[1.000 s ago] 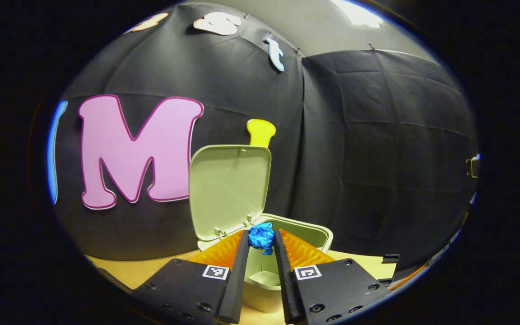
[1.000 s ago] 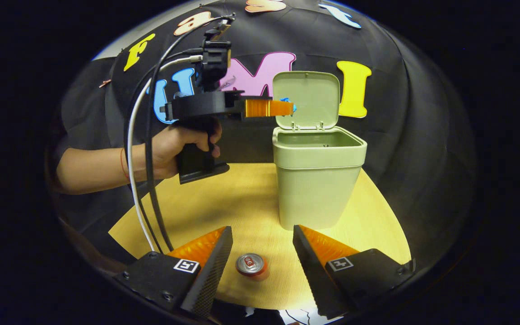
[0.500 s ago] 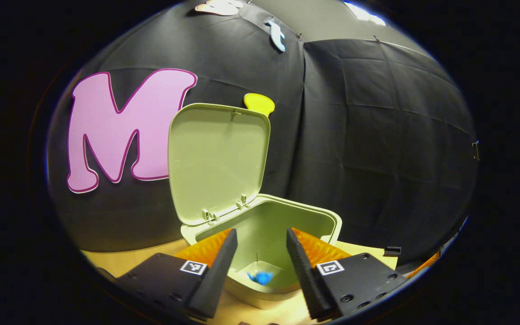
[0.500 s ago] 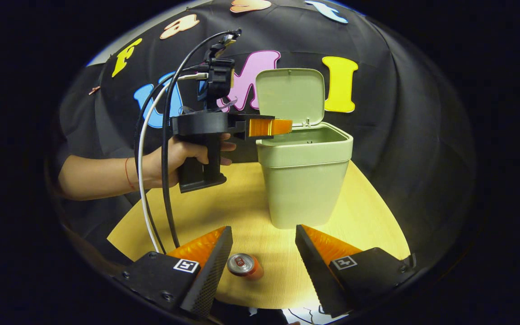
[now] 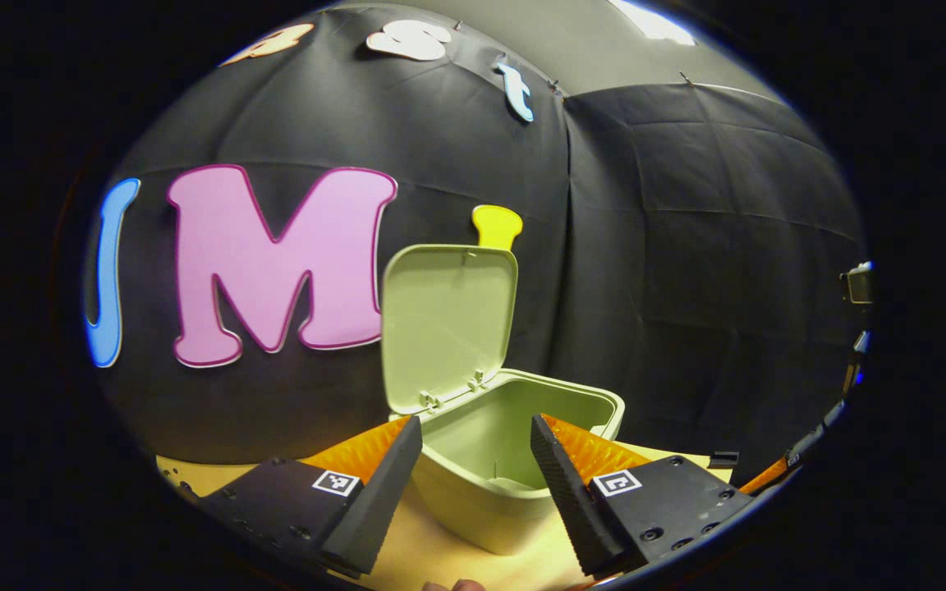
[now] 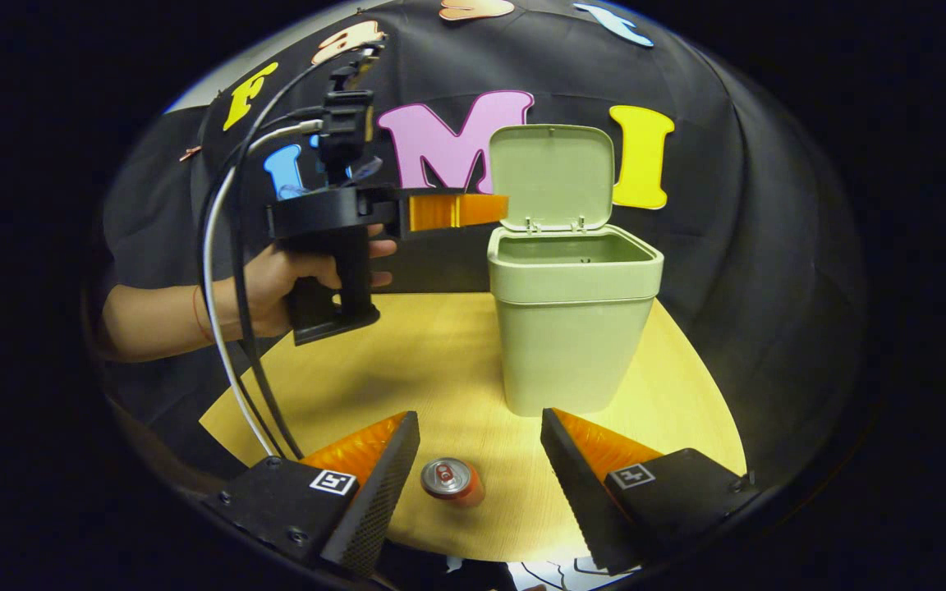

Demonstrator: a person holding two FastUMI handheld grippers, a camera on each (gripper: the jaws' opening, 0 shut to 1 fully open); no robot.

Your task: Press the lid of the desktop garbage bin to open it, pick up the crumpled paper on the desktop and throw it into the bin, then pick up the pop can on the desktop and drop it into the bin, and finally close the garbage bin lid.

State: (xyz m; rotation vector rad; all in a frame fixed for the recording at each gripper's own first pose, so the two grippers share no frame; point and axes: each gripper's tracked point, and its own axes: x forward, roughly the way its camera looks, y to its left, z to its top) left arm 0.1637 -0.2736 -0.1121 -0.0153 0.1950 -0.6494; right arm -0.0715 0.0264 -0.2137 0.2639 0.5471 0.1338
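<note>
The pale green bin [image 6: 576, 328] stands on the wooden table with its lid [image 6: 553, 174] swung up against the back wall. In the left gripper view the bin [image 5: 514, 460] lies just ahead, its lid [image 5: 448, 324] upright and its inside in shadow; the paper is hidden. My left gripper [image 5: 475, 472] is open and empty, short of the rim. The right gripper view has that gripper [image 6: 456, 209] held in a hand left of the bin's top. A red pop can [image 6: 452, 480] stands upright between the fingers of my open right gripper [image 6: 477, 476], touching neither.
A person's forearm [image 6: 161, 316] and the left gripper's cables [image 6: 231, 312] cross the left side of the table [image 6: 432, 369]. The table's rounded front edge runs just below the can. Black cloth closes in the back and right.
My left gripper let the blue paper fall into the bin, then drew back to the left and up from over the opening. The right gripper stayed around the can.
</note>
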